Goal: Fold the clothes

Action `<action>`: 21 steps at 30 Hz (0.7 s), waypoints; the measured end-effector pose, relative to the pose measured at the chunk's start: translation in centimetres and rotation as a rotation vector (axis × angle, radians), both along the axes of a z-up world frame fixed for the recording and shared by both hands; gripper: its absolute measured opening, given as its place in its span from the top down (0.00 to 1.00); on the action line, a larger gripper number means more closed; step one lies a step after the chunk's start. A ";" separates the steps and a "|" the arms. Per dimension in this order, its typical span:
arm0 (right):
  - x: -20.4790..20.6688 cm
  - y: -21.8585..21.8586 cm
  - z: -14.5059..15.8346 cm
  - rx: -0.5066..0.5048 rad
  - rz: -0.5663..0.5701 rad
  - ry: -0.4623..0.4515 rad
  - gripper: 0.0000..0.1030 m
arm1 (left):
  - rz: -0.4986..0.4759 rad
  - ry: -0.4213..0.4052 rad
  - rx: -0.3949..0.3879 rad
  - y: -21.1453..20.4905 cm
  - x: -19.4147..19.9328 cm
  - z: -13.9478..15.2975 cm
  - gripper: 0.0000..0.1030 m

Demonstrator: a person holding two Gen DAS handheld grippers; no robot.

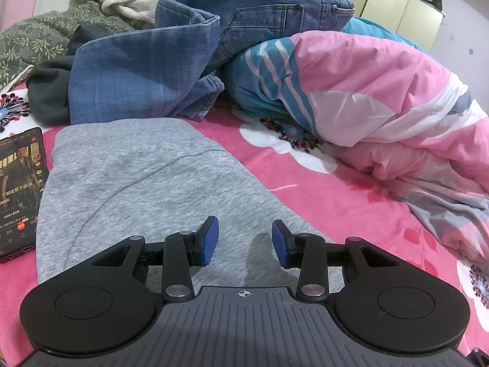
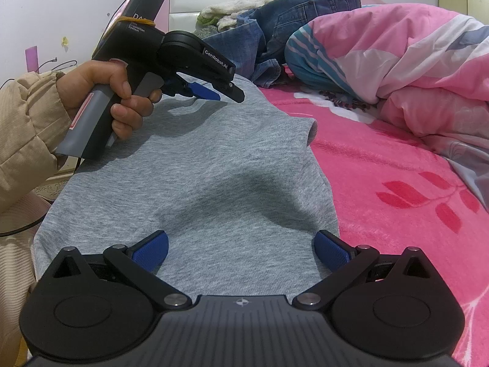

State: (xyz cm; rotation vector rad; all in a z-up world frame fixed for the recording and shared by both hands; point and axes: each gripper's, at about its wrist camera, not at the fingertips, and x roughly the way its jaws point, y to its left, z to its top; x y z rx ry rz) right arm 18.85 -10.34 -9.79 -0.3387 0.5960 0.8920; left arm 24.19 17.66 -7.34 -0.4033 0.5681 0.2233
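A grey knit garment (image 1: 143, 183) lies flat on the pink floral bedspread (image 1: 321, 202). My left gripper (image 1: 244, 243) hovers over its near part, blue pads apart with nothing between them. In the right wrist view the same grey garment (image 2: 214, 177) stretches away from me, and my right gripper (image 2: 241, 249) stands wide open above its near end, holding nothing. The left gripper (image 2: 214, 91), held in a person's hand (image 2: 122, 91), hangs over the garment's far part. Blue jeans (image 1: 171, 61) lie crumpled beyond the garment.
A phone (image 1: 20, 189) with a lit screen lies left of the garment. A bunched pink, white and teal quilt (image 1: 382, 107) fills the right side. White fleece and green patterned clothes (image 1: 45, 36) are piled at the headboard. A beige sleeve (image 2: 27, 128) is at the left.
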 end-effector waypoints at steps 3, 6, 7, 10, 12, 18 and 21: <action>0.0 0.0 0.0 0.000 0.000 0.000 0.00 | 0.000 0.001 0.006 -0.1 0.0 -0.1 0.63; 0.0 0.0 0.0 0.000 0.000 0.000 0.00 | 0.002 0.001 0.006 -0.1 0.0 -0.1 0.63; 0.0 0.0 0.0 0.000 0.000 0.000 0.00 | 0.001 0.001 0.007 -0.1 0.0 0.0 0.63; 0.0 0.0 0.0 0.000 0.000 0.000 0.00 | 0.000 0.001 0.008 -0.1 0.0 -0.1 0.63; 0.0 0.0 0.0 0.000 0.000 0.000 0.00 | 0.000 0.001 0.004 0.0 0.0 -0.1 0.63; 0.0 0.0 0.0 0.000 0.000 0.000 0.00 | 0.000 0.002 0.011 -0.1 0.0 0.0 0.63; 0.0 0.0 0.0 0.000 0.000 0.000 0.00 | 0.000 0.001 0.010 -0.1 0.0 0.0 0.63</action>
